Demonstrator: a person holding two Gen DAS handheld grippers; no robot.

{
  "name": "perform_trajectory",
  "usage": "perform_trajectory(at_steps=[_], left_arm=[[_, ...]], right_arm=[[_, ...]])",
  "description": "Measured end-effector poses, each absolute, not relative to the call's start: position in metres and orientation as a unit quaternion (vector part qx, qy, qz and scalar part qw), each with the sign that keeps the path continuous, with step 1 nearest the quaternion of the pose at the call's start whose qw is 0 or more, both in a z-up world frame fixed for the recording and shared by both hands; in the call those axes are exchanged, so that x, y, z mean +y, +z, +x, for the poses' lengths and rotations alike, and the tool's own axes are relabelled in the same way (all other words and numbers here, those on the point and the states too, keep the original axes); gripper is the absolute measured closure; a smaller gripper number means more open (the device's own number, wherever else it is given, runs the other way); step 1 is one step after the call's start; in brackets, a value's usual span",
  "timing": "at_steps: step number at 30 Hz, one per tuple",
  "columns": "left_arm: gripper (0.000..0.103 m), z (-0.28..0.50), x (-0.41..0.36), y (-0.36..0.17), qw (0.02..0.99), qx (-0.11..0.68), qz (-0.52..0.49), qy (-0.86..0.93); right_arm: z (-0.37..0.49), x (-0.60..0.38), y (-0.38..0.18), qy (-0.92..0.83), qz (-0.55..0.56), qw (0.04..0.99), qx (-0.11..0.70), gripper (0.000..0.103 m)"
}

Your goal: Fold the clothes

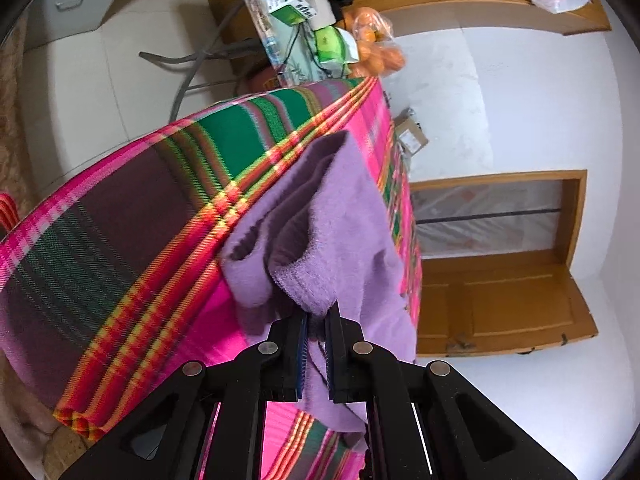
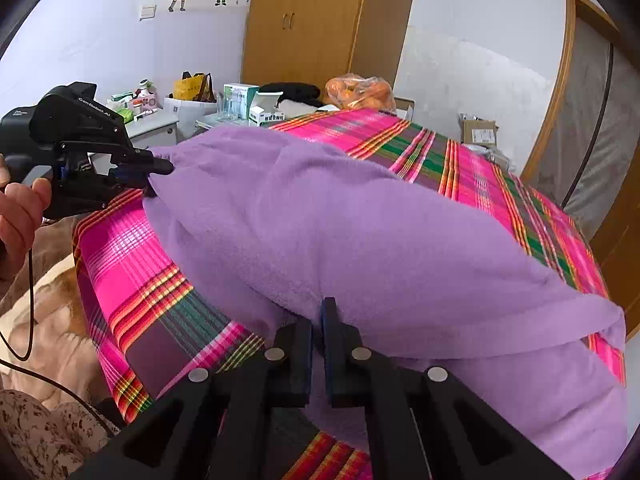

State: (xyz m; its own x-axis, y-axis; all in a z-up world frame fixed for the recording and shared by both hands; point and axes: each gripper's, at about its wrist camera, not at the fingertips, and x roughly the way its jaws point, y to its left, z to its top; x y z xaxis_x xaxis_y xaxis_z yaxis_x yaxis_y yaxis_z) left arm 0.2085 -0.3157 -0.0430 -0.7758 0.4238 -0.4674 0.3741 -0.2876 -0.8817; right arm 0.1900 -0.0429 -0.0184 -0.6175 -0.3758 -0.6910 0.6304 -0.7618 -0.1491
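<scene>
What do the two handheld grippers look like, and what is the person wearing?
Both grippers, the left gripper and the right gripper, are matte black with silver rivets and blue-lined fingers. The left carries white "GenRobot.AI" lettering and a black cable. The sleeve is beige with dark floral print.

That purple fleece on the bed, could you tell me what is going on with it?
A person is folding the purple fleece garment on a bed covered with a pink plaid sheet, using two handheld grippers. The left gripper is clamped on one edge of it and the right gripper on another. Part of the garment is lifted off the sheet.
</scene>
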Motion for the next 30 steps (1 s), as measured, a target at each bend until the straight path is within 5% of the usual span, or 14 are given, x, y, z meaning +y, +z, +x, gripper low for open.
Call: perform_trajectory(at_steps=[24, 27, 30], left_arm=[[0.09, 0.212, -0.317, -0.045, -0.009, -0.582, -0.358, 0.73], [0.09, 0.211, -0.317, -0.046, -0.009, -0.582, -0.358, 0.73], [0.09, 0.211, -0.318, -0.048, -0.009, -0.585, -0.357, 0.728]], right_arm=[[0.202, 0.013, -0.015, -0.871, 0.359, 0.321, 0.101, 0.092], [0.203, 0.005, -0.013, -0.867, 0.349, 0.34, 0.103, 0.075], [0.201, -0.007, -0.015, -0.853, 0.353, 0.368, 0.112, 0.069]])
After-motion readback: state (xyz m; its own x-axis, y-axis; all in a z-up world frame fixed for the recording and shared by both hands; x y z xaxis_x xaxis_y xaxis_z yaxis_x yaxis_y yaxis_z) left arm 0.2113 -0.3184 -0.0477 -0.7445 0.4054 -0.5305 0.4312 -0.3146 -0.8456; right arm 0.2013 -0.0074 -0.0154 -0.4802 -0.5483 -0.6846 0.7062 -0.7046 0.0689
